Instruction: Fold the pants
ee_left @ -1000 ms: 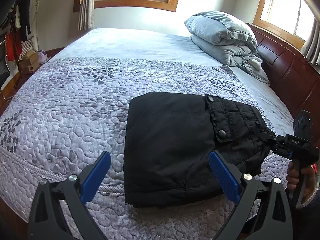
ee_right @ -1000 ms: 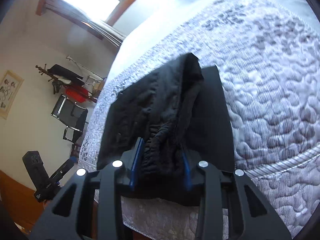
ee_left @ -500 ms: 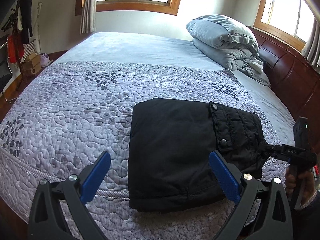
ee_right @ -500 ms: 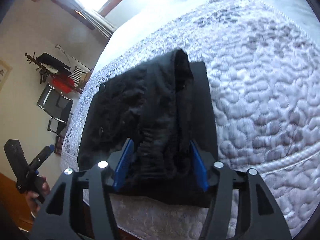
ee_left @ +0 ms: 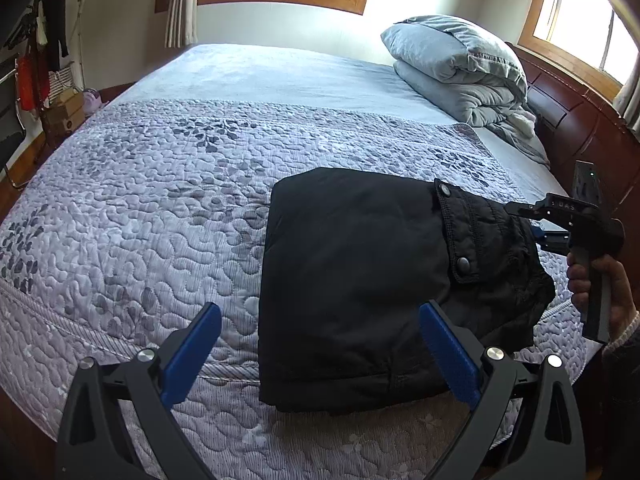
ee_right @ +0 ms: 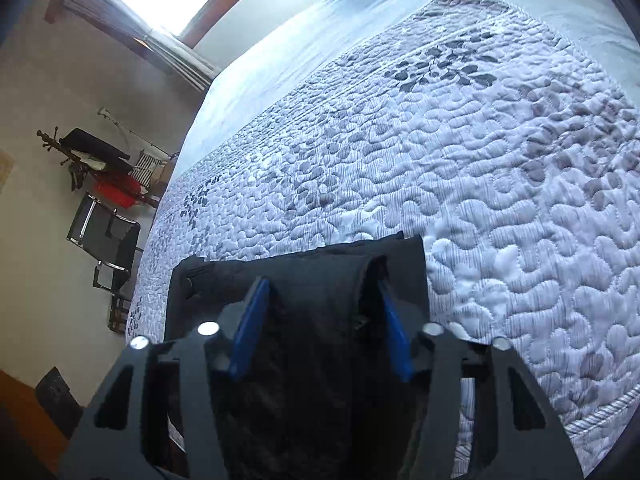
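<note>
The black pants (ee_left: 360, 280) lie folded in a thick square on the quilted bed, near its front right corner. A flap with snap buttons (ee_left: 464, 262) lies on top at the right. My left gripper (ee_left: 320, 348) is open and empty, hovering above the pants' near left edge. My right gripper (ee_right: 320, 328) is open, its blue pads on either side of the pants' bunched end (ee_right: 320, 320); in the left wrist view it (ee_left: 536, 220) sits at the pants' right edge.
The bed has a grey-lilac quilt (ee_left: 160, 200). Folded grey bedding (ee_left: 460, 68) lies by the wooden headboard (ee_left: 580, 120) at the far right. A chair (ee_right: 108, 240) and a clothes rack (ee_right: 100, 160) stand off the bed's far side.
My right gripper has opened and let go of the pants' bunched end, which has dropped flat. The left gripper has stayed open and drawn back a little.
</note>
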Tool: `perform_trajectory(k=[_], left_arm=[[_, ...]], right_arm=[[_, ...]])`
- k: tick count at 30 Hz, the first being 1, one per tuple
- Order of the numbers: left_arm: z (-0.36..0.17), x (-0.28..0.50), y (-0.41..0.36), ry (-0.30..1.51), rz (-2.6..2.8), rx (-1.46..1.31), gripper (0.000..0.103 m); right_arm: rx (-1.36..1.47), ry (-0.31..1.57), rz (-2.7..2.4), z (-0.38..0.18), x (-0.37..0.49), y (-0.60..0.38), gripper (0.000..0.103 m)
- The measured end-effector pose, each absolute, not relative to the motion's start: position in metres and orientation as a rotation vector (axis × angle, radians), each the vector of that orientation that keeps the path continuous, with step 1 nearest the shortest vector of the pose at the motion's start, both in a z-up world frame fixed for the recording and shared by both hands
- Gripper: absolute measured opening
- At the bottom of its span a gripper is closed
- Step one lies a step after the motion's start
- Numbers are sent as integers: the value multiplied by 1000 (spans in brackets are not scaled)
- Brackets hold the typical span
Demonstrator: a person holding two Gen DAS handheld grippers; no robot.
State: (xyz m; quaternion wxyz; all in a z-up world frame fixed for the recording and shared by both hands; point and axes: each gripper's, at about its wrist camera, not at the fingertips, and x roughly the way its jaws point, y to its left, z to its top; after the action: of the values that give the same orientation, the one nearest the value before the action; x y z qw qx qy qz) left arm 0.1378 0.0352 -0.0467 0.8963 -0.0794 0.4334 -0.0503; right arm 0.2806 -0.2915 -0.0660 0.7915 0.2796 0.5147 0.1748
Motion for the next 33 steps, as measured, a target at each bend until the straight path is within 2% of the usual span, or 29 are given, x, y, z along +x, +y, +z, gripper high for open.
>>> perform_trajectory(k=[1,3,7,13,17,19,20,22,24,25,29,32,33], left_arm=[[-48,139,35,903,-104,-163,99],[-51,140,36,910,-103,-164,99],[-56,142,39,919,-96,-175,99],[-63,146,41,941,-106,-201,99],[-67,147,45,954,-112,-225,99],[-67,146,47,958,-112,-235,99],[-68,146,47,959,-108,-236,99],[-68,145,48,960,-105,-235,99],[-69,143,47,964,-104,-235,99],[-70,143,47,967,-102,-234,99],[-75,140,46,984,-95,-231,99],[-76,140,44,994,-97,-229,99],[-76,139,43,995,-98,-226,99]], right_arm=[[627,1102,399,-68,280,-290,23],[596,1075,400,-63,279,-287,16],[528,1006,370,-49,275,-285,14],[537,1056,331,-76,286,-284,16],[565,1039,329,-77,277,-294,41],[564,1029,326,-74,269,-298,44],[569,1028,326,-73,265,-301,50],[577,1019,330,-69,254,-306,52],[565,1026,337,-66,240,-308,61],[562,1030,344,-65,232,-308,61],[528,1042,370,-64,198,-303,61],[513,1047,385,-66,178,-298,42],[508,1043,379,-67,173,-297,38]])
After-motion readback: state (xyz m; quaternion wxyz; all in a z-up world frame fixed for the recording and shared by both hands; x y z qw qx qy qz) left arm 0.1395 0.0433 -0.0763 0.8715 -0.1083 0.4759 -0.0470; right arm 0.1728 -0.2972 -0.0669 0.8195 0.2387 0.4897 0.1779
